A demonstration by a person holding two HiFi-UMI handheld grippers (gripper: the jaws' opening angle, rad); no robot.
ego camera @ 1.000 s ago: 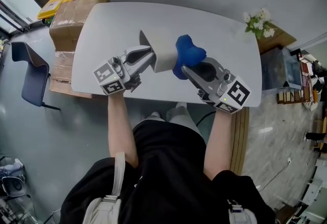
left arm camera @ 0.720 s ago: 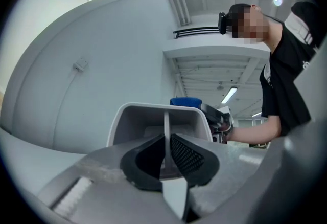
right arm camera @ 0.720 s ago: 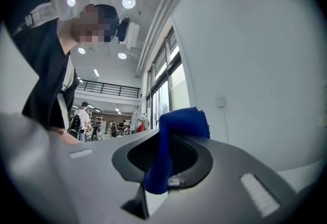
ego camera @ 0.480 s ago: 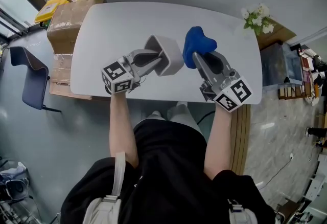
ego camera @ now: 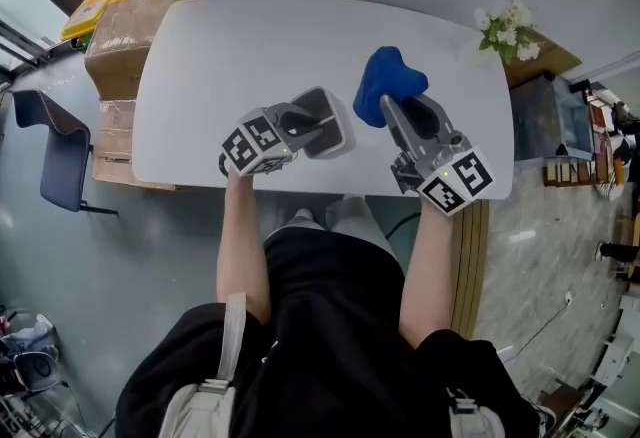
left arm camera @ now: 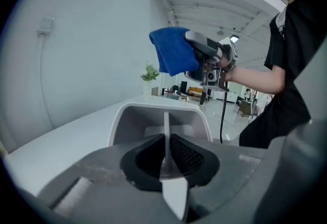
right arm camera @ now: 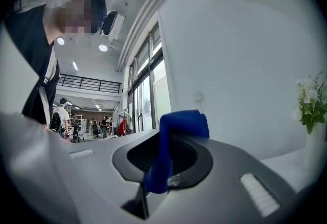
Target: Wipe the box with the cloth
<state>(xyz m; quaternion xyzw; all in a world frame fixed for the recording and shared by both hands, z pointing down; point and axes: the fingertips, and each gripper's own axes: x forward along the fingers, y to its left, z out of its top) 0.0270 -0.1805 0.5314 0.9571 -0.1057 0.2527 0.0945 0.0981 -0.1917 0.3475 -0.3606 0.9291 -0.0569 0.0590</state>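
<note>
Left gripper: jaws closed on a thin wall of the box, at the near side of the table. Right gripper: jaws clamped on the blue cloth, beside the box, not touching it.

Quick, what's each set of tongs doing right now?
Left tongs: closed on a wall of the box.
Right tongs: closed on the cloth.

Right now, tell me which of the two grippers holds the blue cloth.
The right gripper: its jaws are shut on the bunched blue cloth, raised in the air. The left gripper instead clamps a wall of the light grey box.
</note>
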